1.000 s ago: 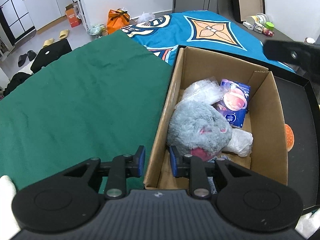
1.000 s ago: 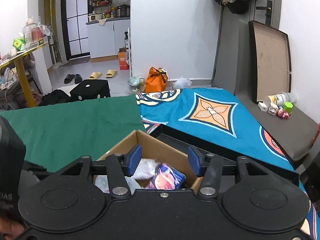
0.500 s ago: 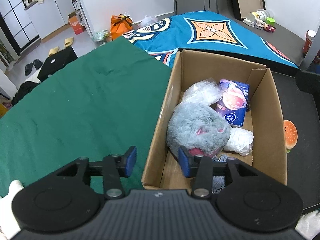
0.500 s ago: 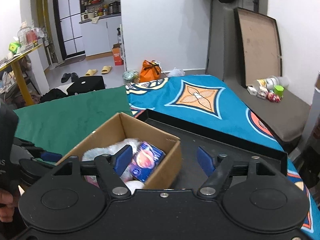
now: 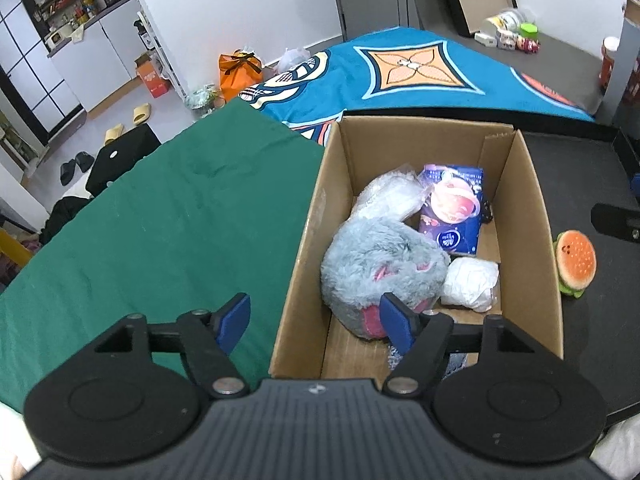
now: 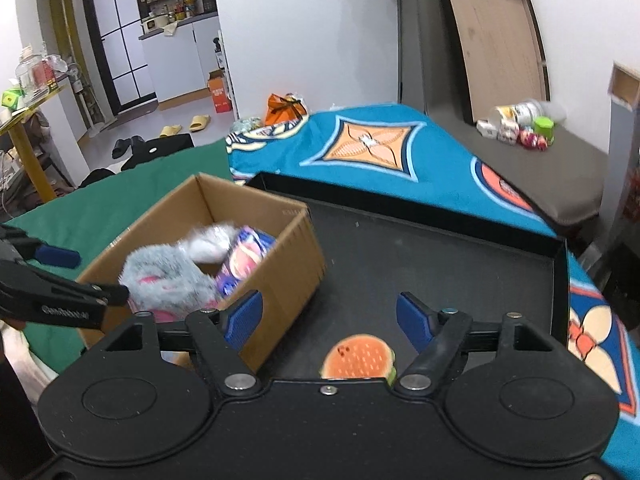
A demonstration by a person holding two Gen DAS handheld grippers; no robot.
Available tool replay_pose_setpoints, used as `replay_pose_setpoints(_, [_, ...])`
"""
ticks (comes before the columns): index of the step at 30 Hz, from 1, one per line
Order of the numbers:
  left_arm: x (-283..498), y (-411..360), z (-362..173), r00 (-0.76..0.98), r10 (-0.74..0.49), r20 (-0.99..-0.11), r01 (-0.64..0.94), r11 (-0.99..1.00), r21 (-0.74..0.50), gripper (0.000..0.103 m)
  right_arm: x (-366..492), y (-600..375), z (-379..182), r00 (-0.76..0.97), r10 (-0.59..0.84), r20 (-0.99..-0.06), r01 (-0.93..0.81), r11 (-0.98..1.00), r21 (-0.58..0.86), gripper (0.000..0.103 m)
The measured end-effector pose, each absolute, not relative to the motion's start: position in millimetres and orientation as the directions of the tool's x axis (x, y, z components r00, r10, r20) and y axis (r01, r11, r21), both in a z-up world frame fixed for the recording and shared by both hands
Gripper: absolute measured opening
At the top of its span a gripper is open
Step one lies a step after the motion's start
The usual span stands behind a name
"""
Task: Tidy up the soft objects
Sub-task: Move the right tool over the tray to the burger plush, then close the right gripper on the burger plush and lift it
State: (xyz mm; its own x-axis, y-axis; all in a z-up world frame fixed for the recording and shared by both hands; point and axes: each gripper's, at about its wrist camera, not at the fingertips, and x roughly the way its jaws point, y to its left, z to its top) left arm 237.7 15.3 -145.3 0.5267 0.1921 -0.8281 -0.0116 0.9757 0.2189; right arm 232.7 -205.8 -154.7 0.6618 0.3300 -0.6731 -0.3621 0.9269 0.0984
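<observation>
Soft objects fill one open cardboard box point(image 5: 524, 216) straight ahead of the left claw point(image 5: 316, 322): one grey plush toy point(image 5: 376, 264) with pink patches, lying just past the claw's right pad; one blue packet point(image 5: 454, 216) with a round pink picture and small writing too fine to read; one white wrapped bundle point(image 5: 472, 284); and one clear crinkled bag point(image 5: 390, 196) at the far end. The left claw is spreading wider, its two blue pads straddling the box's near left wall, pinching nothing.

One burger-shaped soft toy point(image 6: 358, 356), orange on top with a green edge, lies outside the box on a black tray point(image 6: 440, 248). It sits just in front of the right claw point(image 6: 330, 322), between and slightly below its two blue pads; the box's near corner lies behind the left pad. The right claw is also spreading, touching nothing.

In the right wrist view the left claw's black finger reaches in from the left over the box, with pale lettering on it too blurred to read.

A green cloth point(image 5: 152, 232) lies to the left of the box, and a blue patterned cloth point(image 5: 408, 68) beyond the box and tray.
</observation>
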Motion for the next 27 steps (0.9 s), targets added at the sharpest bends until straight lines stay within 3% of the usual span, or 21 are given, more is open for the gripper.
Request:
replay_pose_setpoints(21, [245, -16, -154, 0.521, 0.268, -0.81, 0.051, 0.938, 0.343, 0.084, 243, -214, -228, 0.592, 0.321, -0.739, -0.342, 0.93, 0.13, 0.078])
replay_pose_setpoints(23, [246, -18, -156, 0.513, 0.268, -0.816, 0.062, 0.936, 0.347, 0.084, 243, -217, -229, 0.598, 0.303, -0.742, -0.33, 0.937, 0.117, 0.072])
replay_pose_setpoints(25, [248, -18, -159, 0.502, 0.269, -0.822, 0.068, 0.935, 0.348, 0.084, 246, -218, -233, 0.596, 0.25, -0.763, -0.298, 0.951, 0.079, 0.045])
replay_pose_setpoints(27, [248, -19, -159, 0.501, 0.272, -0.822, 0.07, 0.934, 0.351, 0.084, 248, -224, -234, 0.598, 0.24, -0.765, -0.268, 0.959, 0.091, 0.044])
